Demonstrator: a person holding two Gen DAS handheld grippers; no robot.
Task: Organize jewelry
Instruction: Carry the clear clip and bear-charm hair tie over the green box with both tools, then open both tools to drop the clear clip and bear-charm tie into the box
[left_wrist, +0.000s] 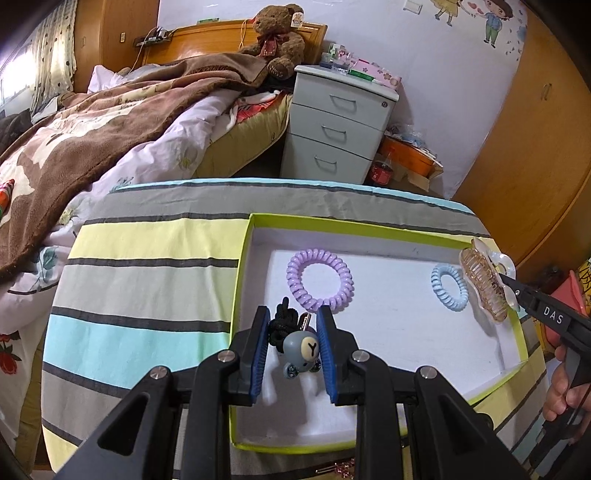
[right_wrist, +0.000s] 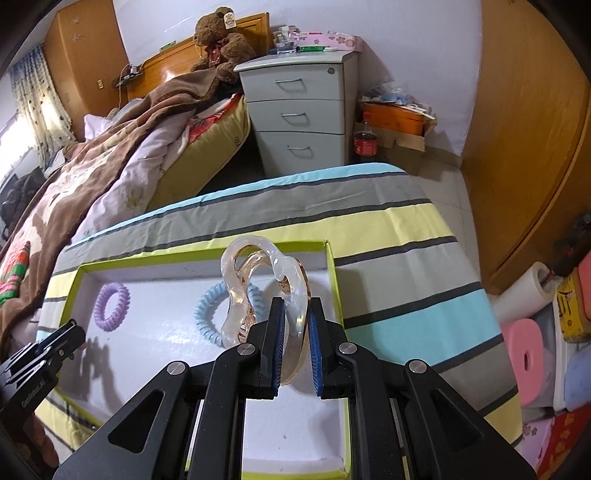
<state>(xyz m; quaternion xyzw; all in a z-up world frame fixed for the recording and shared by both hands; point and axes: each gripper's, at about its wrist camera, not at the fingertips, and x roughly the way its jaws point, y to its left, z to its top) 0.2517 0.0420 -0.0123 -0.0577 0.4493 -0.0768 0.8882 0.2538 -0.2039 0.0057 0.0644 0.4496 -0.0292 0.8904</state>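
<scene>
I am working over a surface covered by a striped cloth (left_wrist: 147, 258) in grey, pale yellow and light blue bands with thin dark lines. A shallow box (left_wrist: 255, 229) with a lime-green rim and white floor is lying flat on it, toward my right side. In the box a purple spiral hair tie (left_wrist: 319, 278) and a blue spiral hair tie (left_wrist: 448, 288) are resting apart from each other.
</scene>
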